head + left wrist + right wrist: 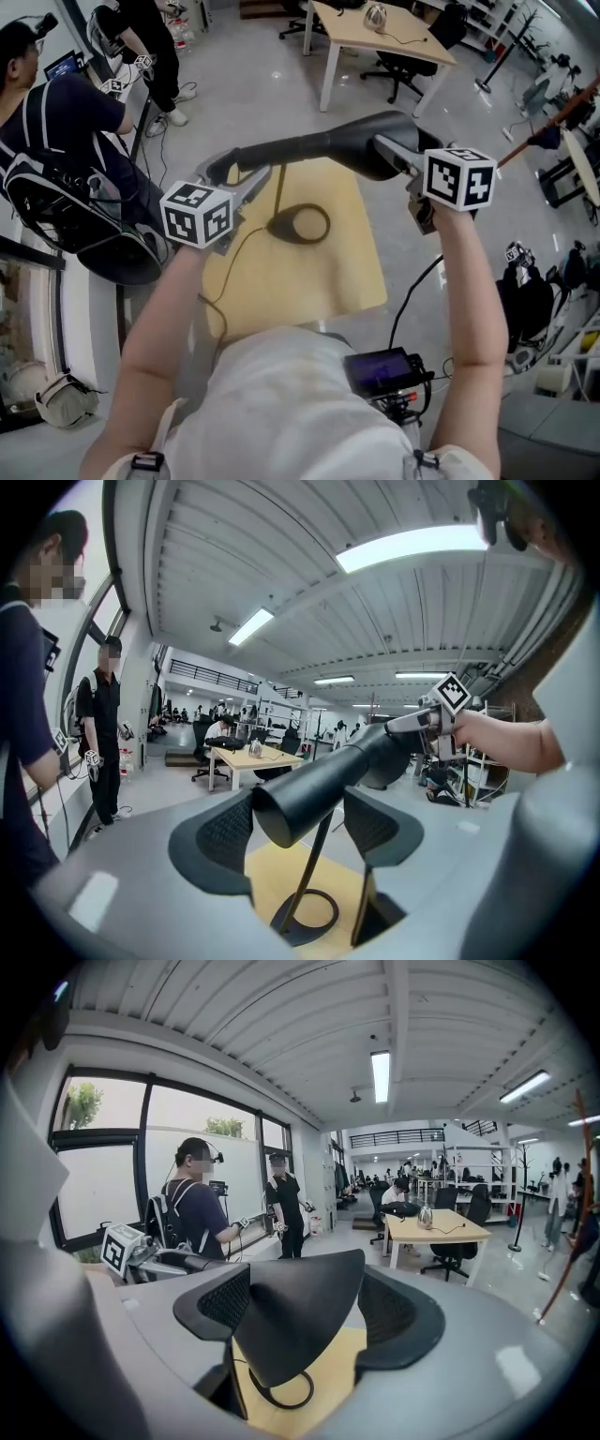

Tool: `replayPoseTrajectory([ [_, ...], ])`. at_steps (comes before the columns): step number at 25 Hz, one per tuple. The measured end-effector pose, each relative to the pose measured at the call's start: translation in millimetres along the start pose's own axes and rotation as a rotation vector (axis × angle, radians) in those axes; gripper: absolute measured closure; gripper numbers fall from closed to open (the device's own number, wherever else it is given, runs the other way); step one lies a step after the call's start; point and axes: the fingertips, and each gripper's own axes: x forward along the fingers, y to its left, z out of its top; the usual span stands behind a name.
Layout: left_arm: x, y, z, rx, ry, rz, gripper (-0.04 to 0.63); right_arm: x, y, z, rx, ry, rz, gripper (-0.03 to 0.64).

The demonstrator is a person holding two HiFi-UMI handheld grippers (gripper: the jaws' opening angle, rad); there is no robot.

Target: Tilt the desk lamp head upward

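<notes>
At frame centre the right gripper clamps the desk lamp by its black head; below, the ring base rests on a yellow tabletop.

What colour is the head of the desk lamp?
The lamp head is plain black, best seen in the right gripper view.

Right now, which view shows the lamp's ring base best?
Head view: the ring base lies whole on the tabletop. Left gripper view hides its lower edge; right gripper view shows only an arc.
</notes>
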Motion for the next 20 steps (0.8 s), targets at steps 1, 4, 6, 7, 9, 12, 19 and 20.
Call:
replayPoseTrajectory([
  [1, -6.5, 1.1, -1.8, 0.003, 0.002, -0.003, 0.305, -2.1, 7.7, 1.0, -0.011, -0.004, -0.005, 0.247],
  [4, -22.2, 8.6, -7.7, 0.011, 0.006, -0.006, 0.307, -2.2, 29.0, 6.7, -0.048, -0.016, -0.014, 0.25],
  [6, -19.2, 11.2, -9.9, 0.022, 0.018, -0.002, 0.307, -0.1, 31.3, 14.1, -0.073, -0.02, -0.013, 0.252],
  [7, -15.5, 11.4, -10.2, 0.027, 0.024, -0.001, 0.307, 0.4, 29.4, 18.1, -0.085, -0.021, -0.014, 0.252],
  [9, -9.4, 11.1, -9.8, 0.025, 0.029, -0.003, 0.307, 0.2, 26.4, 25.4, -0.106, -0.021, -0.018, 0.255],
  [12, -7.1, 10.5, -10.5, 0.012, 0.023, -0.007, 0.306, -1.2, 28.0, 31.9, -0.133, -0.021, -0.025, 0.256],
  [19, -10.0, 13.7, -12.7, -0.008, 0.015, -0.011, 0.305, -1.4, 39.5, 42.4, -0.187, -0.026, -0.03, 0.259],
  [20, -10.8, 14.5, -13.4, -0.012, 0.013, -0.012, 0.305, -1.2, 41.8, 43.8, -0.196, -0.026, -0.031, 0.259],
])
